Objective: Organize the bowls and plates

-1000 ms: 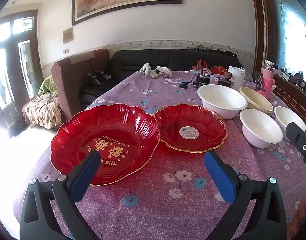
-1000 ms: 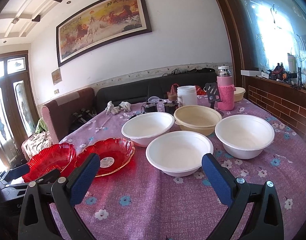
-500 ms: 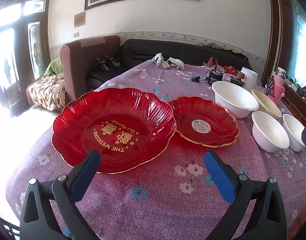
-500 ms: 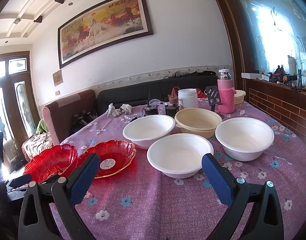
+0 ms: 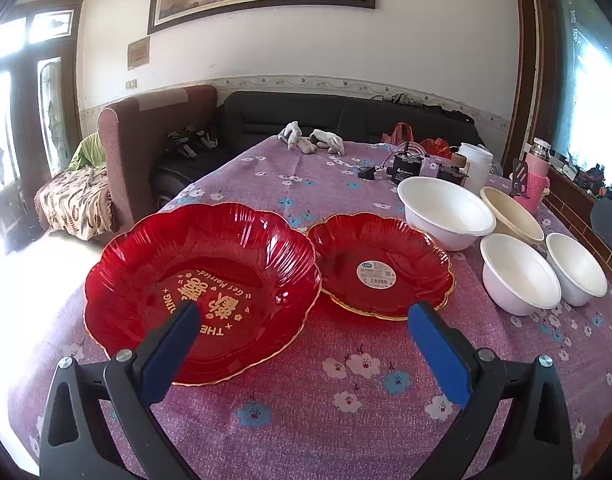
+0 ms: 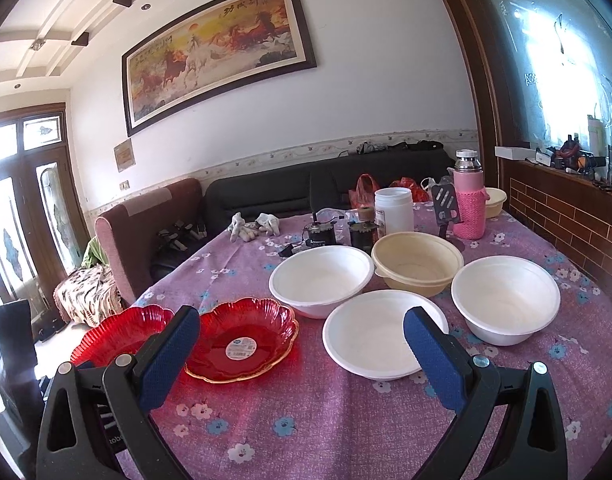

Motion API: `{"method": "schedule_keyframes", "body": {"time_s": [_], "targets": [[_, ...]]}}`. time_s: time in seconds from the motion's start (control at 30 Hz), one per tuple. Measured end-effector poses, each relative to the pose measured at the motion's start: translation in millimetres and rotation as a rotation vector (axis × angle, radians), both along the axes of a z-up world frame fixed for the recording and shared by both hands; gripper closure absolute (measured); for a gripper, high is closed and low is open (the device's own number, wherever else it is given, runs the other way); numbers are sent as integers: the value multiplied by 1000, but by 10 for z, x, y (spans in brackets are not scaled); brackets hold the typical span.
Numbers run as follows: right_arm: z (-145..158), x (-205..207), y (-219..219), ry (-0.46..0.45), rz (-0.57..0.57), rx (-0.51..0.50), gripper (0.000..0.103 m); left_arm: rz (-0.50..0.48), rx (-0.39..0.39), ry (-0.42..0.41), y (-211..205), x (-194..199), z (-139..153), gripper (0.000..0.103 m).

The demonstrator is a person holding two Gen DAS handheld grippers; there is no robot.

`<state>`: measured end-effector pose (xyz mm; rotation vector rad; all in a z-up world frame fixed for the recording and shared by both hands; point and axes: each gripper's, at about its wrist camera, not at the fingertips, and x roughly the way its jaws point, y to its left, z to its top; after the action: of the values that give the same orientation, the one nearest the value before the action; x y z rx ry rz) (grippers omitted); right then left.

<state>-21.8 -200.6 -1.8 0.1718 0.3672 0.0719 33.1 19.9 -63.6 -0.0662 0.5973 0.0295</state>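
A large red plate with gold lettering [image 5: 202,280] lies on the purple tablecloth, with a smaller red plate [image 5: 379,266] touching its right side. Three white bowls [image 6: 321,278] [image 6: 375,334] [image 6: 505,300] and a cream bowl [image 6: 417,262] stand to the right. My left gripper [image 5: 306,316] is open and empty, above the near rim of the large plate. My right gripper [image 6: 302,328] is open and empty, in front of the nearest white bowl and the smaller red plate [image 6: 244,338].
At the table's far end are gloves [image 5: 309,142], black devices [image 5: 405,166], a white jar [image 6: 393,210] and a pink flask [image 6: 469,204]. A sofa [image 5: 325,118] and armchair [image 5: 146,136] stand behind. A brick ledge [image 6: 565,216] runs on the right.
My left gripper has drawn back and swung right, so both red plates sit more central. My right gripper has lifted slightly. Plates and bowls have not moved.
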Motion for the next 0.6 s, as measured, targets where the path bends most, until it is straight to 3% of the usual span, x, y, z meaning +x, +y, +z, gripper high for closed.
{"method": "schedule_keyframes", "body": {"time_s": [0.37, 0.6], "targets": [[49, 520, 22, 46, -8, 94, 0, -129, -1, 112, -255, 342, -196, 0], [-32, 815, 13, 82, 30, 163, 0, -102, 16, 179, -168, 540, -317, 0]]}}
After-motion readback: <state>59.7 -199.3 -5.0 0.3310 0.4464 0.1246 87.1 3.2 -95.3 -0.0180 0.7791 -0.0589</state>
